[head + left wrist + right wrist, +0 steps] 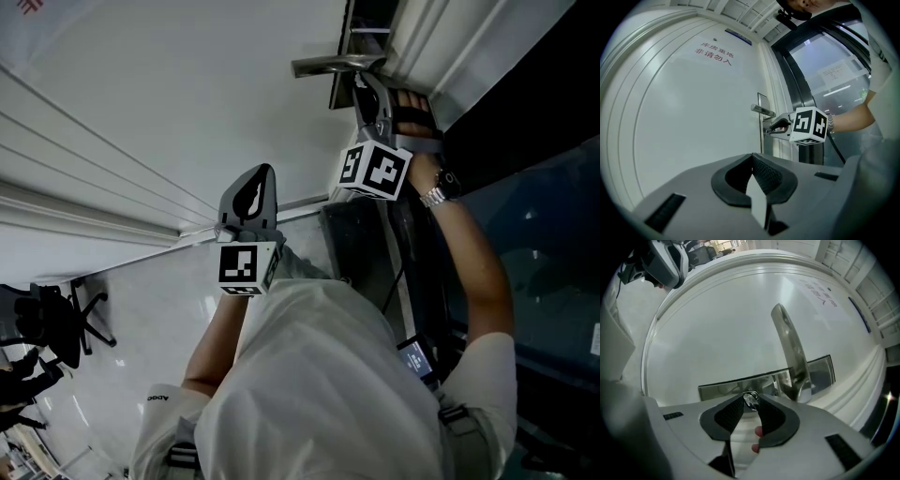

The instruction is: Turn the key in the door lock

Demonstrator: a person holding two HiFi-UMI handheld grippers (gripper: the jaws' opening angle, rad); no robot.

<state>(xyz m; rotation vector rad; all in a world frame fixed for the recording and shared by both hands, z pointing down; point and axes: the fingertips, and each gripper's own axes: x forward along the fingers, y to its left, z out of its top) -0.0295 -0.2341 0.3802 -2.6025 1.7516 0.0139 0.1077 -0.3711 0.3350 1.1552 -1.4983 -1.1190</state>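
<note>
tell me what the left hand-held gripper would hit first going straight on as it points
Probably the white door, on its bare panel left of the lever handle; nothing shows in between, though depth is unclear.

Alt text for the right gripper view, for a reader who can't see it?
The right gripper pinches a small metal key at its jaw tips, against a steel lock plate on a white door. A lever handle points up the picture from the plate, right of the key.
</note>
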